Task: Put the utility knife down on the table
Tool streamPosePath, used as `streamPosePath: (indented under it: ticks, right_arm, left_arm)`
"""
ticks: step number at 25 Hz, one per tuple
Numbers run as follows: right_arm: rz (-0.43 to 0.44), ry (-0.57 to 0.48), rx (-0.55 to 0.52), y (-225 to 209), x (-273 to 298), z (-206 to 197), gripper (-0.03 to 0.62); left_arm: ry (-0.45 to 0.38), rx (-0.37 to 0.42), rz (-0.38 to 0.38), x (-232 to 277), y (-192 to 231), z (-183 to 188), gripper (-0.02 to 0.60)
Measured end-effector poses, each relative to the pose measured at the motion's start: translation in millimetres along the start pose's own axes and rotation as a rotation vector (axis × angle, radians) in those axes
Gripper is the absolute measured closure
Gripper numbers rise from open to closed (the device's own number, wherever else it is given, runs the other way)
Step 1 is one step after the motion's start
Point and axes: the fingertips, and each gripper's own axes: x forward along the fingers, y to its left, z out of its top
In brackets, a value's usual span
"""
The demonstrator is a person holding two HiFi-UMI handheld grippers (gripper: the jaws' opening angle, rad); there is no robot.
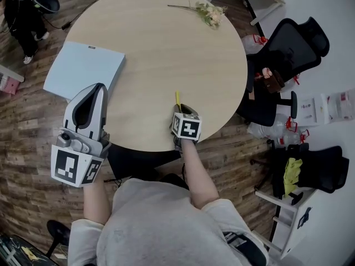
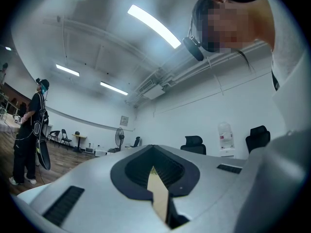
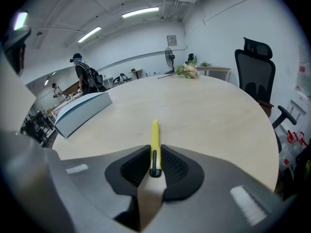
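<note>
My right claw [image 3: 153, 152] is clenched on the yellow utility knife [image 3: 155, 132]. The knife sticks out ahead of the jaws, over the desk [image 1: 166, 54] near its front edge. My left claw [image 2: 154, 149] is closed on nothing, beside the desk.

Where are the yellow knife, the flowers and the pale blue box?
utility knife [image 3: 155, 135]: right gripper view, on its yellow body.
flowers [image 1: 212, 14]: head view, on the blooms.
box [image 1: 83, 68]: head view, on its top face.
</note>
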Motion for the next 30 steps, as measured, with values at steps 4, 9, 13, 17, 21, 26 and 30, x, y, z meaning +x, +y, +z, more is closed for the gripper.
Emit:
streamPosePath:
  ticks: [4, 9, 13, 17, 21, 26, 30]
  right_arm:
    - [-0.010, 0.005, -0.008, 1, 1, 1, 0.519]
    - [-0.009, 0.009, -0.015, 1, 2, 0, 0.517]
    - [0.001, 0.000, -0.013, 3, -1, 1, 0.496]
    - [0.005, -0.060, -0.014, 4, -14, 14, 0.496]
    - [0.022, -0.139, -0.025, 7, -39, 28, 0.564]
    - [0.044, -0.238, -0.072, 5, -80, 49, 0.583]
    - [0.071, -0.315, -0.079, 3, -119, 62, 0.583]
  left_arm:
    - [-0.003, -0.001, 0.010, -2, 4, 1, 0.575]
    - [-0.006, -0.002, 0.009, -3, 4, 0, 0.575]
    - [-0.012, 0.001, 0.004, -5, 2, 2, 0.575]
    - [-0.019, 0.007, -0.003, -7, -2, 5, 0.575]
    - [-0.032, 0.009, -0.006, -11, -11, 10, 0.575]
    - [-0.060, 0.021, -0.021, -12, -34, 23, 0.575]
    - [-0.073, 0.025, -0.027, -16, -56, 32, 0.575]
